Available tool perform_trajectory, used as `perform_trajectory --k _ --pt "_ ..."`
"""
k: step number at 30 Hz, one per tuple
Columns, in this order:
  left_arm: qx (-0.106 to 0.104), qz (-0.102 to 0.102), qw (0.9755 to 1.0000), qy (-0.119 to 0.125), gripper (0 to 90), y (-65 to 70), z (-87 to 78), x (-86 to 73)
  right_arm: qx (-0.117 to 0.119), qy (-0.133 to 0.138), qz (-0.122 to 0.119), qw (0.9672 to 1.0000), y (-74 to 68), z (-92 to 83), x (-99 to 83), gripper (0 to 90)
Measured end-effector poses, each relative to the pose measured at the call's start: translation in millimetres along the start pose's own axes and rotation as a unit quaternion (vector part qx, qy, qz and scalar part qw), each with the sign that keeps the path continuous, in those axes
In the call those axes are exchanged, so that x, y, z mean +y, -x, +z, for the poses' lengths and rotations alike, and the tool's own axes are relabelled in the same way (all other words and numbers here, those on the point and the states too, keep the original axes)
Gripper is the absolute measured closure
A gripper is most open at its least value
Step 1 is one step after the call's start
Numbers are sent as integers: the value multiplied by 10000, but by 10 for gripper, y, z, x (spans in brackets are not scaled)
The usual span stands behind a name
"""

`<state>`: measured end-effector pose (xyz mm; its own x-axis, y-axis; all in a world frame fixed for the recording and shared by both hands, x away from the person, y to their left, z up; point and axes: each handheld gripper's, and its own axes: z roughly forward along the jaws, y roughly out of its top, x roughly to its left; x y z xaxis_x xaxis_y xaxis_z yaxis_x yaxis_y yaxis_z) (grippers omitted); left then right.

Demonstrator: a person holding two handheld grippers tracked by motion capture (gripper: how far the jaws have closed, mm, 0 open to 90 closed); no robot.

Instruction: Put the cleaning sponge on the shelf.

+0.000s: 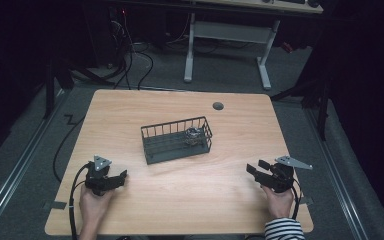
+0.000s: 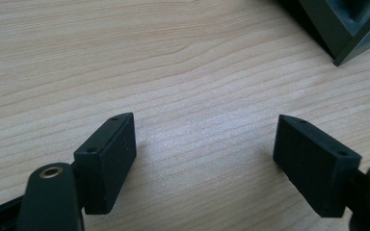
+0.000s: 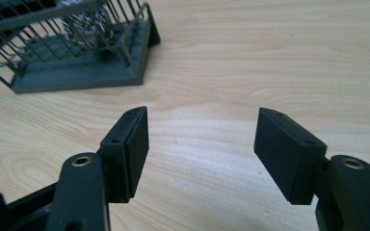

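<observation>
High view. Wooden table (image 1: 130, 115), one wire basket (image 1: 177, 140) at its centre, set at a slight slant. Contents: one shiny wire scrubbing ball (image 1: 194, 136), lying in the basket's right end; the remainder of the basket is bare. Left gripper (image 1: 121, 178) low at the table's near left, held in one hand (image 1: 94, 206), jaws apart, nothing between them. Right gripper (image 1: 254, 168) at the near right, held in the other hand (image 1: 278, 201) with a striped sleeve (image 1: 285, 230), jaws apart, nothing between them. Both grippers are well apart from the basket.

Left gripper view. Two black pads spread wide over bare wood; no item between them. One corner of the basket (image 2: 347, 29) shows at the upper right, near but not touching.

Right gripper view. Pads apart over bare wood, nothing held. Basket (image 3: 77, 72) at upper left, scrubbing ball (image 3: 84, 26) inside it behind the wire bars.

Step in hand, by judgement: a resting or starting pose; neither the basket nor the ball is engaged. Next move, by judgement: one gripper must travel to the basket, come in over its rim from above, and close on the ball; the springy ball may snag on the wires, so the other gripper may need to steady the basket.
</observation>
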<state>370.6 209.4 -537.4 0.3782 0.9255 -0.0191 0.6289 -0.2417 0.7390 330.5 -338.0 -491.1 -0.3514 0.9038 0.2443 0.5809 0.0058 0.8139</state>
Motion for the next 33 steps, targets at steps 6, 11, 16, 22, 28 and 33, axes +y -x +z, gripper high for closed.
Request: perform_trajectory --k 6,11,16,22,28,33 --pt "1 1 10000 0 237 0 0 0 -454 -234 -396 9979 -19 52 -89 371" --pt "2 6 10000 -2 238 1 0 0 -645 -426 -565 9954 -38 134 -178 368" --pt "4 8 10000 -4 238 1 0 0 -643 -426 -500 9958 -14 174 -211 364" --pt "5 10 10000 -4 238 2 0 0 -697 -464 -534 9951 -22 267 -237 361" --pt "5 8 10000 -3 237 2 0 0 -683 -610 -627 9938 -65 333 -265 353" --pt "7 11 10000 -6 236 3 0 0 -823 -843 -769 9900 -100 376 -271 346"
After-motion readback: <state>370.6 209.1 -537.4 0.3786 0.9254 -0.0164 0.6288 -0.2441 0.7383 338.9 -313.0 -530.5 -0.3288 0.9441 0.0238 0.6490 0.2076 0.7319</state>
